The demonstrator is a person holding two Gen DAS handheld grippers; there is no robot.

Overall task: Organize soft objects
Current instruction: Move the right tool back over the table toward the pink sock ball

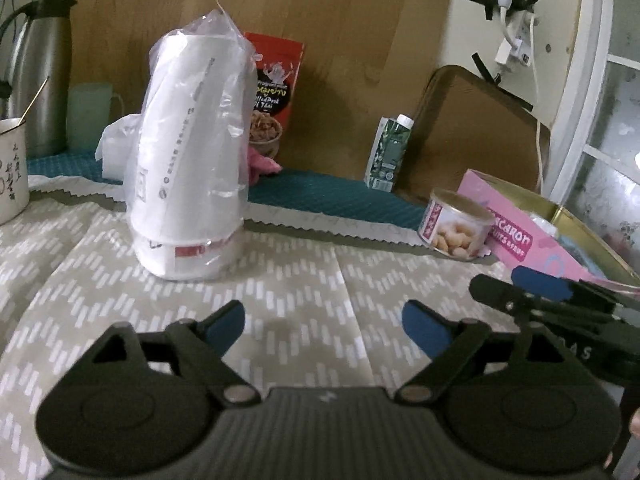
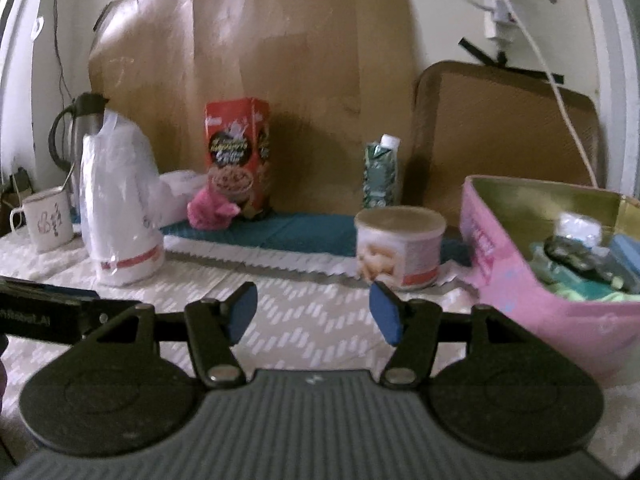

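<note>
Right wrist view shows the tabletop (image 2: 304,320) under a patterned cloth, the pink box (image 2: 520,280) at its right edge already holding soft items, and a small pink soft thing (image 2: 212,210) lying at the back edge, touching the foot of the red carton (image 2: 240,152). Both the right gripper (image 2: 313,310) and the left gripper (image 1: 324,326) stand spread with nothing between the jaws. The step in hand looks like reaching for that pink piece, so come in low, keep clear of the bagged cup stack (image 1: 188,152), and pinch only the fabric so the carton stays upright.
</note>
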